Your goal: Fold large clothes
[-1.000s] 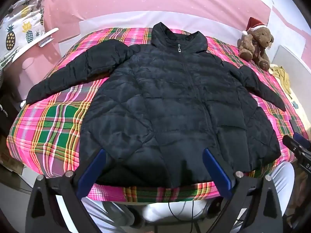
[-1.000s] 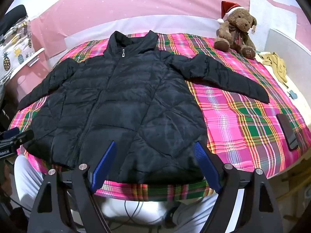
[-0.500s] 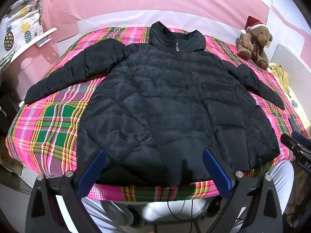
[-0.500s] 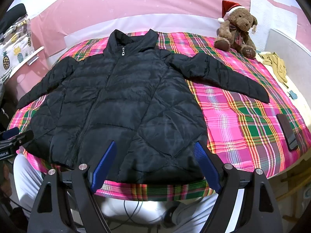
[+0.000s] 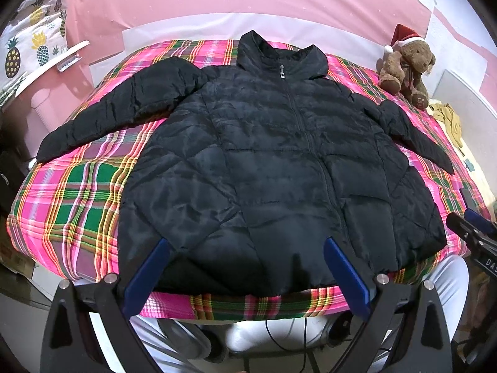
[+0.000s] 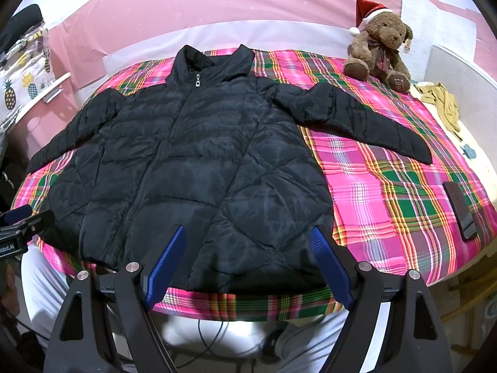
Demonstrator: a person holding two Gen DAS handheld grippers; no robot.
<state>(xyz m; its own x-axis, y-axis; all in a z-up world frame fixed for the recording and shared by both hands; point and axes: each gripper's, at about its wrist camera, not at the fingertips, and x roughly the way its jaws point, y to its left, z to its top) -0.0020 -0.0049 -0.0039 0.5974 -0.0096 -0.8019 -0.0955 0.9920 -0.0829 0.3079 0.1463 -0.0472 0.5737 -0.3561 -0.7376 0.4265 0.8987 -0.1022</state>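
Note:
A black quilted puffer jacket [image 5: 264,168] lies flat and zipped on a pink-green plaid bed cover [image 5: 71,192], collar at the far side, both sleeves spread outward. It also shows in the right wrist view [image 6: 192,168]. My left gripper [image 5: 245,255] is open and empty, held above the jacket's near hem. My right gripper [image 6: 248,245] is open and empty, above the hem's right part. Each gripper shows at the edge of the other's view: the right gripper [image 5: 472,227] and the left gripper [image 6: 25,220].
A teddy bear with a Santa hat [image 6: 379,46] sits at the far right corner. A dark phone [image 6: 459,211] lies on the cover at the right edge. A yellow cloth [image 6: 444,102] lies beyond the bed's right side. A pink wall stands behind.
Both grippers have stayed open; the left view has shifted very slightly, the jacket has not moved.

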